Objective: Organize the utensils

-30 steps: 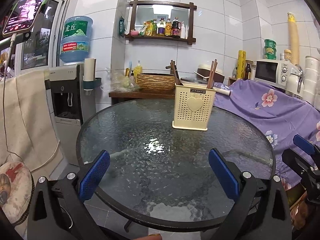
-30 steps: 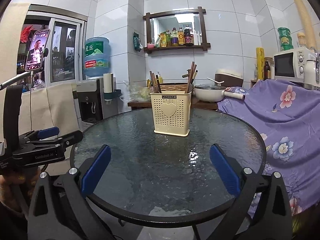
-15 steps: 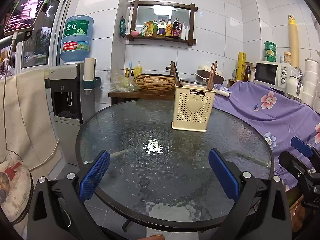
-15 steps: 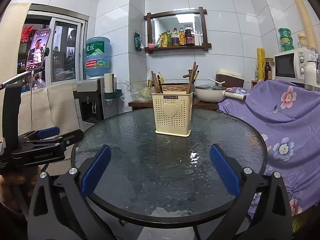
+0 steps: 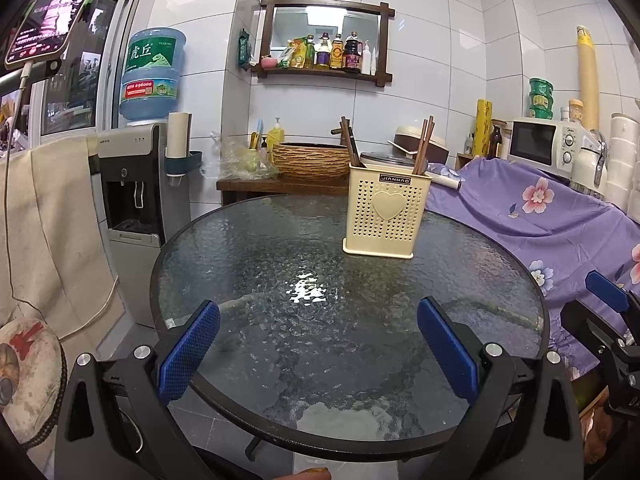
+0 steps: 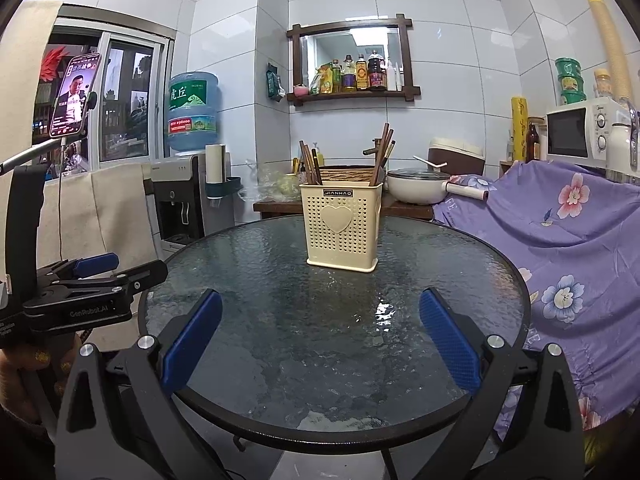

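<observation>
Round glass tabletop (image 5: 248, 264), slick. Cream holder (image 5: 387, 210) at 1 o'clock from left tool (image 5: 318, 350): light plastic, tippable. Chopsticks (image 6: 382, 152) inside: thin, stiff, likely slippery; pinch mid-shaft. Left tool and right tool (image 6: 320, 346) both spread wide, empty.

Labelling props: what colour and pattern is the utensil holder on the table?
Cream utensil holder, perforated with small holes, heart on front; clearest in the right wrist view.

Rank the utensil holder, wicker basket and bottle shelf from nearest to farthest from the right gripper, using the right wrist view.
1. Utensil holder, on the table, centre.
2. Wicker basket, on the counter behind the holder.
3. Bottle shelf, high on the back wall.
</observation>
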Motion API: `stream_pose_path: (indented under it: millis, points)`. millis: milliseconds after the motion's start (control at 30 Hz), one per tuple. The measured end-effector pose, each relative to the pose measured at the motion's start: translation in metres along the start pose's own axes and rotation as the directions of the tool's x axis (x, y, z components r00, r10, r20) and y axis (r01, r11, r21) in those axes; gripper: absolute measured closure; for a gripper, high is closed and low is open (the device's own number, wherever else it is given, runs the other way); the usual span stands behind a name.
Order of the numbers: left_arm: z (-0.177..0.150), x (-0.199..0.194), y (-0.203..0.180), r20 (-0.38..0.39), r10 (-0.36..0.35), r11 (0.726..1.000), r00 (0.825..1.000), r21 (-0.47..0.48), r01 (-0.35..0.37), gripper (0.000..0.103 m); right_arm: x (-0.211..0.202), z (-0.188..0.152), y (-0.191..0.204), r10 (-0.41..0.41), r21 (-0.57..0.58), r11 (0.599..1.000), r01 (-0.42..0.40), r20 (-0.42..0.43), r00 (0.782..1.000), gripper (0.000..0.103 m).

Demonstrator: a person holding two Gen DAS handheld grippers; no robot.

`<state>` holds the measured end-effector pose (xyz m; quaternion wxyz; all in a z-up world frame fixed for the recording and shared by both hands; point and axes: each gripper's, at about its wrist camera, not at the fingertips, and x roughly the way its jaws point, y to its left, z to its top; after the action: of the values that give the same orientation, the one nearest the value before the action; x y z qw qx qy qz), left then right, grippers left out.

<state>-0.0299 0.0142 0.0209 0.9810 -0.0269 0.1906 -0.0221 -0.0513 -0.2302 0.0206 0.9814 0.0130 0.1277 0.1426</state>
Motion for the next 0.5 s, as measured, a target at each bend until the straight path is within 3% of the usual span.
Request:
stream_pose_path:
  millis: [500]
  points:
    - [-0.0024, -0.0001, -0.0001, -0.005, 0.009, 1.000, 1.000, 0.004, -0.009, 0.006, -0.0034, 0.0021, 0.0016, -0.004, -0.003, 1.000, 0.004, 0.003, 1.000, 0.006]
